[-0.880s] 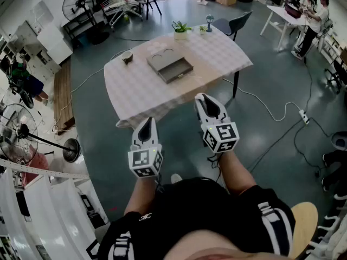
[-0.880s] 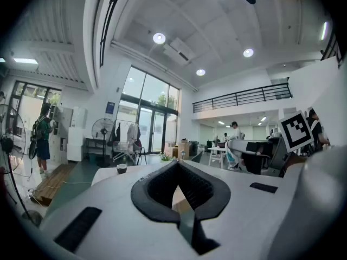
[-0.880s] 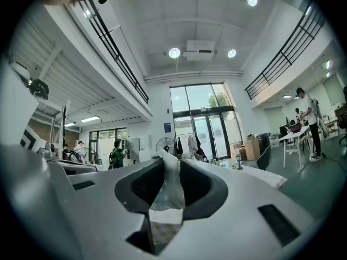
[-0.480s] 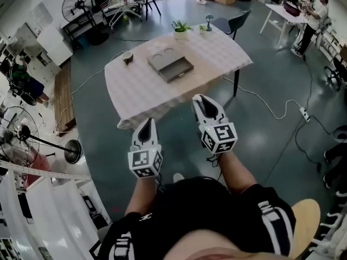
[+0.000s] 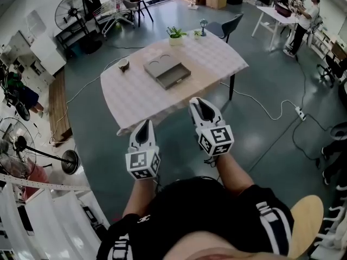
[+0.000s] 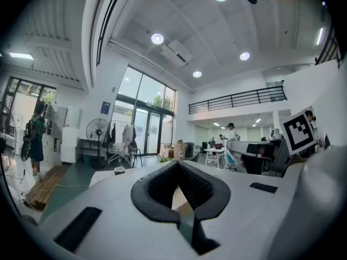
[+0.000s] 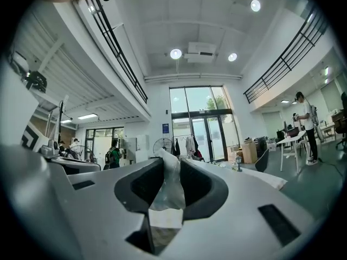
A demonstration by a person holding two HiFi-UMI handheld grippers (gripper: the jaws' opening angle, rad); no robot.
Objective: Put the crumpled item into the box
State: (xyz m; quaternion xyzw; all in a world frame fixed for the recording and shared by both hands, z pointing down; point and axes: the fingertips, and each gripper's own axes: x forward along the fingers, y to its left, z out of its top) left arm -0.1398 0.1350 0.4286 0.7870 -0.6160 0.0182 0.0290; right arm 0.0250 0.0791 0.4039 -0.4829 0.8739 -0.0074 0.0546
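The right gripper (image 7: 172, 168) is pinching the crumpled item (image 7: 168, 193) between its jaws, which are standing narrow and pressing on it from both sides. The item is showing as a pale, whitish, half see-through sheet, creased and squeezed into a tall, thin strip. Its top is poking up past the jaw tips, it is widening toward the bottom, and a flatter folded patch is sitting at its base. Whether it is paper or plastic film is not showing. In the head view the item is too small to pick out.

The left gripper (image 6: 178, 166) is holding nothing; its jaw tips are meeting, with only the hollow of the pads gaping behind them.

The person is holding both grippers side by side over the floor (image 5: 255, 118), just short of the table (image 5: 135, 99), with the right one reaching a little further forward. The box (image 5: 174, 76) is lying open near the middle of the table, grey and shallow, well apart from the item. A small bowl (image 5: 123, 64) is sitting left of the box, and a plant (image 5: 175, 34) is standing at the far edge.
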